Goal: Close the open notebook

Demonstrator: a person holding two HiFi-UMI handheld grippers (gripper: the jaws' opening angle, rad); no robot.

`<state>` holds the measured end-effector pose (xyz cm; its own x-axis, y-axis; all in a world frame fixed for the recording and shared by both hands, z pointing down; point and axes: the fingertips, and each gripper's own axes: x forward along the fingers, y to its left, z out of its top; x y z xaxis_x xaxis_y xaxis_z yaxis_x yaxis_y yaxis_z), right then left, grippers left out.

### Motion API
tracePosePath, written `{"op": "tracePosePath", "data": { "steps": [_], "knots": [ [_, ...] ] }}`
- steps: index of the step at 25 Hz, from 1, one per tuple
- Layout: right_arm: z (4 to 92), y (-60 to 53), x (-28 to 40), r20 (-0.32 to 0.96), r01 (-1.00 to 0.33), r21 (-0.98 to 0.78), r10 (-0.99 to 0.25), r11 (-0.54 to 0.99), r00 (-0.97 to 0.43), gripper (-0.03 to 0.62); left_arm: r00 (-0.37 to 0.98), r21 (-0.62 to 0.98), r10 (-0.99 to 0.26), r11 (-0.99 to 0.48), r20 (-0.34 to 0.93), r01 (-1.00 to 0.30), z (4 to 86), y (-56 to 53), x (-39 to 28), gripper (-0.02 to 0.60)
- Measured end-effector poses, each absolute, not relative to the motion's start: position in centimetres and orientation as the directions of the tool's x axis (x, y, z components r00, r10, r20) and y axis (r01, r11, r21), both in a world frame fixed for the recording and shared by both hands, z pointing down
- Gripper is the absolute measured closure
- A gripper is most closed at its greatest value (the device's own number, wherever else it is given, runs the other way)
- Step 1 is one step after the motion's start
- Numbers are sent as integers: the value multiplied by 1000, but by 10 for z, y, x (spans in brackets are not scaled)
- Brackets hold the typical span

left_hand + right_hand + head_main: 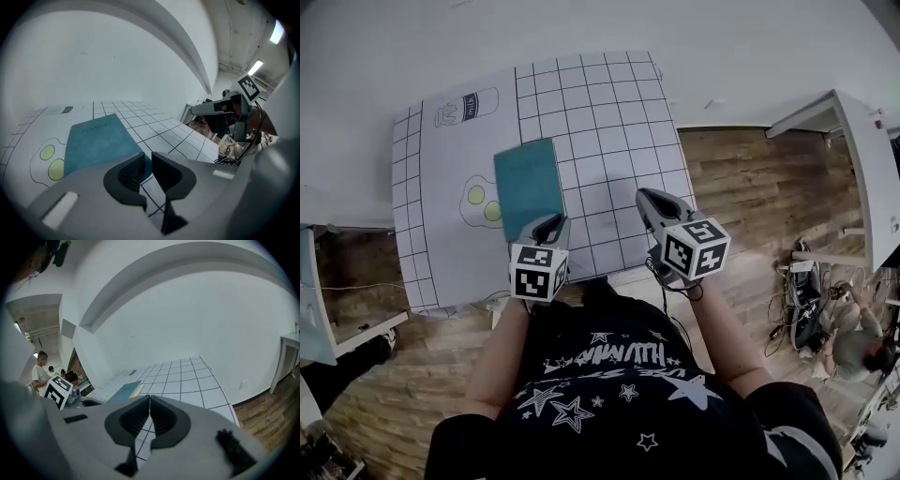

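Now, teal notebook [528,186] closed on mat [609,122], left hand-held gripper [146,158] slightly open, empty, right hand-held gripper [149,401] shut.

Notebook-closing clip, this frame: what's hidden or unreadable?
Near corner of the notebook: head view, behind the left gripper.
Cover print: left gripper view, too small and blurred to read.
Most of the notebook: right gripper view, only a sliver shows past the right gripper.
Label on the bottle drawing: head view, too small.
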<state>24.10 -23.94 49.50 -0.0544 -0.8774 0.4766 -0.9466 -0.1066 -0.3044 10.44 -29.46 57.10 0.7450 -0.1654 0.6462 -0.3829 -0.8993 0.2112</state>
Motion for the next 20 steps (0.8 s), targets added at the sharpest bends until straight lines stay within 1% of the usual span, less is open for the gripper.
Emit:
{"op": "tracePosePath", "data": {
  "steps": [5, 11, 14, 20],
  "knots": [
    [498, -232, 253, 470, -945, -312, -880, -98, -64, 580, 710, 237, -181, -862, 681, -447, 588, -294, 107, 525],
    [498, -232, 260, 457, -943, -327, -885, -69, -93, 580, 671, 230, -190, -844, 717, -485, 593, -293, 110, 517],
    [500, -240, 260, 445, -937, -347, -888, -51, -116, 580, 690, 257, -192, -832, 698, -492, 582, -291, 113, 511],
    [492, -254, 245, 410, -934, -355, -902, -21, -136, 580, 731, 275, -247, -812, 636, -514, 548, -295, 102, 519]
  ]
}}
